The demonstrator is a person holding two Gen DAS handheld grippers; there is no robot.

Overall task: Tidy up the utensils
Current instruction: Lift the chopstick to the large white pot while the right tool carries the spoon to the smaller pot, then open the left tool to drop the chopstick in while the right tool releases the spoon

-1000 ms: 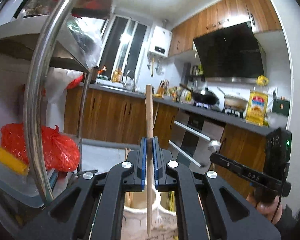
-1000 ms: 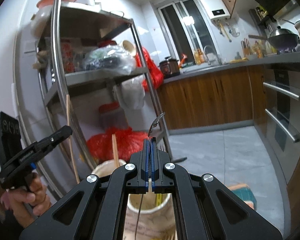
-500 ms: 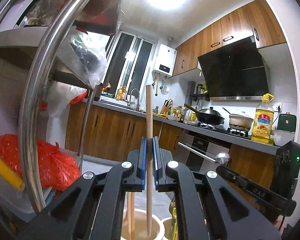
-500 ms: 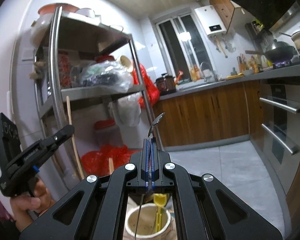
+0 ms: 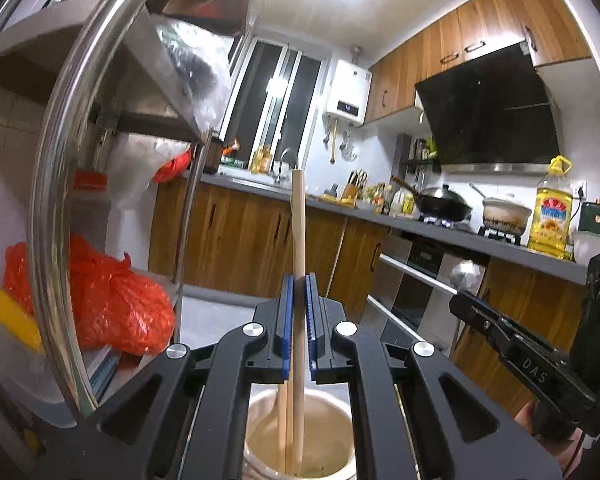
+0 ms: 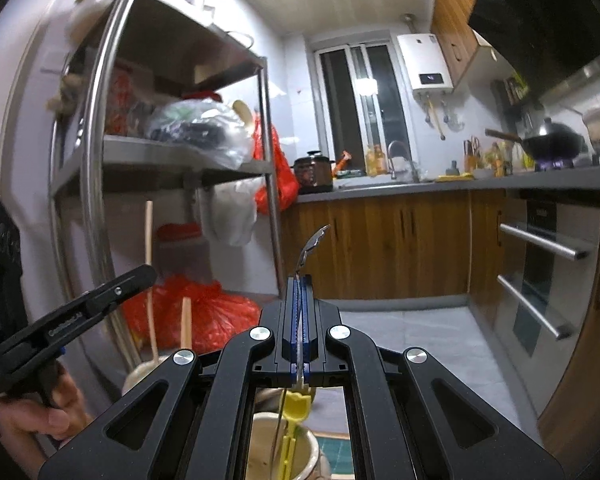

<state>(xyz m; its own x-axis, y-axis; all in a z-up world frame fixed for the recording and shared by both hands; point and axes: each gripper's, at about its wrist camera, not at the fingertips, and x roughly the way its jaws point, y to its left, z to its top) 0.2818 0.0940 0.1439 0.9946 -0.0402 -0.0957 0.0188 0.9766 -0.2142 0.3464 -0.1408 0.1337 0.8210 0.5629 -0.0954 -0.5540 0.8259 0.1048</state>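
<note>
My left gripper (image 5: 299,284) is shut on a wooden chopstick (image 5: 298,224) held upright, its lower end inside a cream ceramic jar (image 5: 332,412) right below, beside another wooden stick. My right gripper (image 6: 299,286) is shut on a thin metal spoon (image 6: 313,245) held upright, bowl end up, over a second cream jar (image 6: 306,446) with a yellow utensil (image 6: 294,420) in it. The left gripper also shows in the right wrist view (image 6: 146,274), with its chopstick (image 6: 149,240). The right gripper shows in the left wrist view (image 5: 458,302).
A steel shelf rack (image 5: 56,184) with red bags (image 5: 116,300) stands close on the left. Wooden cabinets (image 6: 384,244) and a grey counter run along the back. An oven (image 6: 540,264) and stove with a wok (image 5: 444,204) are on the right.
Both grippers have tilted up and shifted, so the jars sit lower in view. The chopstick end is deeper in its jar. The spoon stays over the other jar.
</note>
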